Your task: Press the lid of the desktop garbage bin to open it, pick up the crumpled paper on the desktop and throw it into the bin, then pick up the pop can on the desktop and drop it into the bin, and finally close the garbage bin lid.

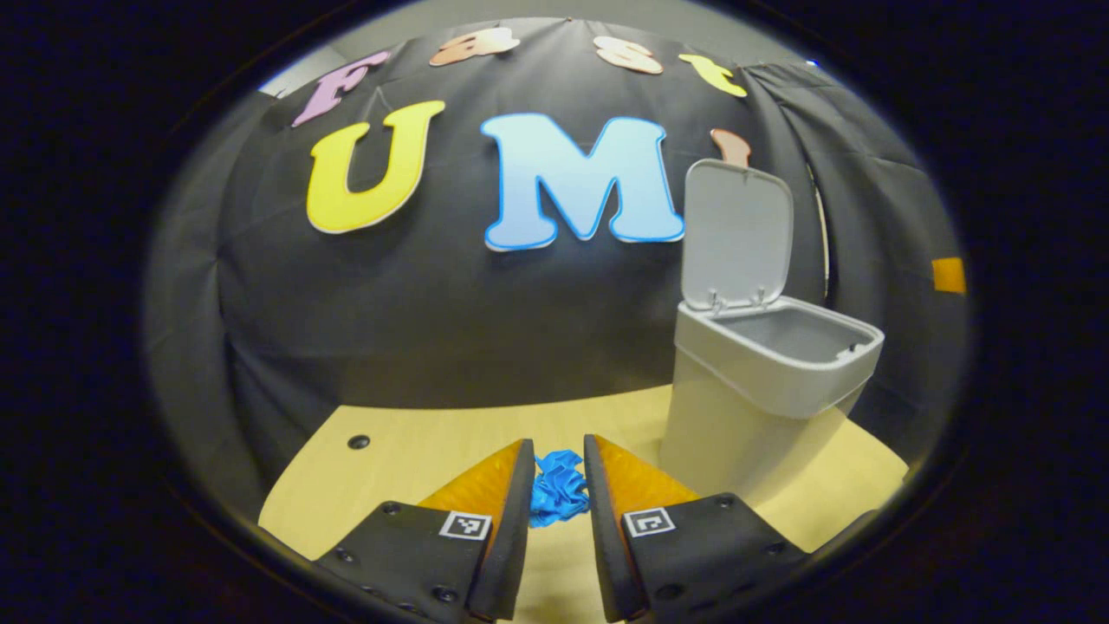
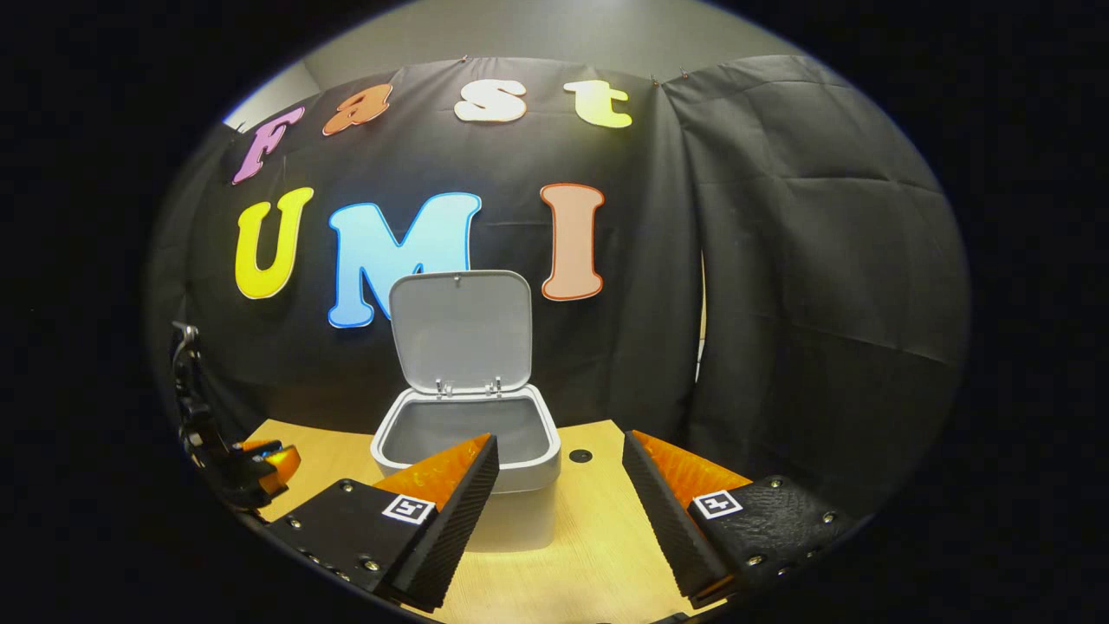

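A blue crumpled paper [image 1: 557, 487] sits pinched between the fingers of my left gripper [image 1: 559, 446], which is shut on it a little above the wooden table [image 1: 416, 459]. To its right stands the pale garbage bin [image 1: 762, 407], its lid [image 1: 736, 234] raised upright and its grey inside showing. In the right gripper view the same bin [image 2: 515, 520] stands straight ahead with its lid [image 2: 459, 334] up. My right gripper [image 2: 559, 442] is open just in front of the bin's near rim, holding nothing. The left gripper [image 2: 260, 459] shows at the far left edge there.
Black cloth walls close the booth behind and to the right of the bin. The table [image 2: 598, 529] has a small dark hole [image 1: 358, 441] at the left and another hole [image 2: 580, 455] beside the bin. An orange patch [image 1: 948, 275] sits on the right wall.
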A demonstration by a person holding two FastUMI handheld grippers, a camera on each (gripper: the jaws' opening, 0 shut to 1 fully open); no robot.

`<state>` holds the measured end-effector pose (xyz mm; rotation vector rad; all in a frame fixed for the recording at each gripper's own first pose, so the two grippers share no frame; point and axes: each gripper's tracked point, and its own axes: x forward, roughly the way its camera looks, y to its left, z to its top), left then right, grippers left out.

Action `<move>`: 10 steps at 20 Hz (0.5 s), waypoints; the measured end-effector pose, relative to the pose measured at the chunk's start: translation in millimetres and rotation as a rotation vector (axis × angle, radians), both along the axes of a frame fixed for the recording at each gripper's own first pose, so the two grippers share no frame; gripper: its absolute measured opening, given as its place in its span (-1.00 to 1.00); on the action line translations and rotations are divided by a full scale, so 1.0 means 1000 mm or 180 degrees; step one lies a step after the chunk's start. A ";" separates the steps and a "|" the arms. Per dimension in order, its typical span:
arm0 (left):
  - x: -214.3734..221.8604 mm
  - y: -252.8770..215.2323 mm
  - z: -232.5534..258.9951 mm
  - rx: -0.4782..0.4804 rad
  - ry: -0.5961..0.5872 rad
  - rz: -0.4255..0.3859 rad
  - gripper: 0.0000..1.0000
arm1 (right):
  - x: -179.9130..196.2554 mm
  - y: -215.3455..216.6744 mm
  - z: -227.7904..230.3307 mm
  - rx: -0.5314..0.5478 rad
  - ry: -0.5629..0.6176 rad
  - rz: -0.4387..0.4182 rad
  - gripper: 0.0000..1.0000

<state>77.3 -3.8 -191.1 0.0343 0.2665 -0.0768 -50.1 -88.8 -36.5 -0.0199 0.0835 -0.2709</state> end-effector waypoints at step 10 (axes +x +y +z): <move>0.046 -0.116 0.103 -0.0134 -0.0595 -0.0633 -0.14 | -0.028 -0.047 -0.016 0.0231 0.0000 -0.0339 0.85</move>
